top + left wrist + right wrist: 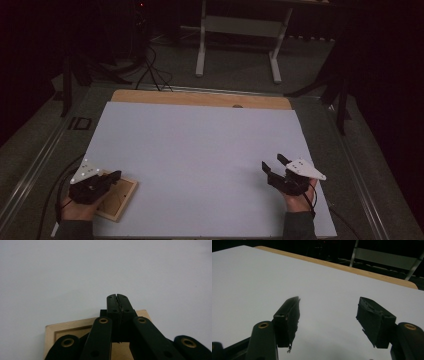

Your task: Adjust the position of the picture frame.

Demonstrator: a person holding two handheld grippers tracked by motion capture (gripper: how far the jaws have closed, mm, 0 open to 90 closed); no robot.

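Where left gripper (112, 176) closes, wooden tray (123, 198) half hidden; contents unclear.

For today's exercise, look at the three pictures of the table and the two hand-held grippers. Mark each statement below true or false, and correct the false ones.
1. The left gripper has its jaws closed together. True.
2. The right gripper is clamped on a wooden block. False: its jaws stand apart with nothing between them, above the bare white sheet.
3. A shallow wooden tray lies at the near left corner of the sheet, under the left gripper. True.
4. The white sheet covers the whole wooden tabletop. False: a strip of wood shows along the far edge.
5. Both grippers hang over the far half of the sheet. False: both are near the person's edge.
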